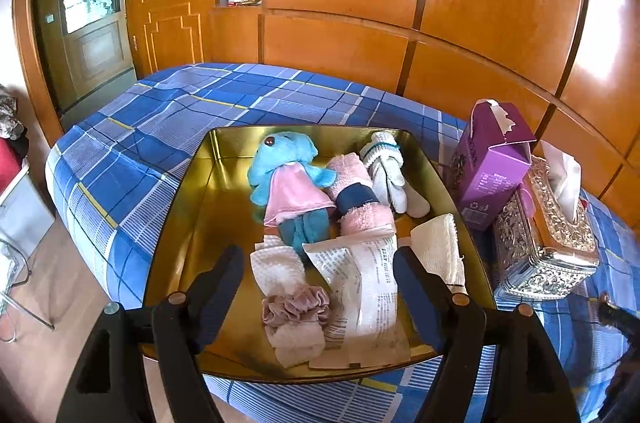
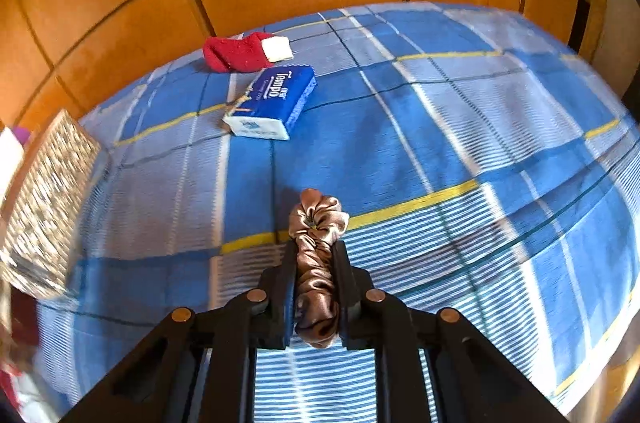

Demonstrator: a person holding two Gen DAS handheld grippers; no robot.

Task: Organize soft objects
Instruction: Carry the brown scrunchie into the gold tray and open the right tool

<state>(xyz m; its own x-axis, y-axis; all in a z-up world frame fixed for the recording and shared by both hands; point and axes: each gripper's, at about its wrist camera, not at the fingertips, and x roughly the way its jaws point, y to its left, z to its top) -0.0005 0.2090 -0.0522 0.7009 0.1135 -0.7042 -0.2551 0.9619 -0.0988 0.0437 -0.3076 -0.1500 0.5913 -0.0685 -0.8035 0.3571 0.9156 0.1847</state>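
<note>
Two tongs | left tongs [image 1: 318, 287] released, empty, above gold tray [image 1: 176, 223] of soft toys on bed | right tongs [image 2: 316, 287] clenched on brown satin scrunchie [image 2: 316, 263] over bed: light, squashy, slippery; pinch mid-band.

Glossy gold metal tray [image 1: 192, 191], satin-sheened scrunchie [image 2: 316, 263], perhaps cotton checked bedsheet [image 2: 440, 127].
</note>
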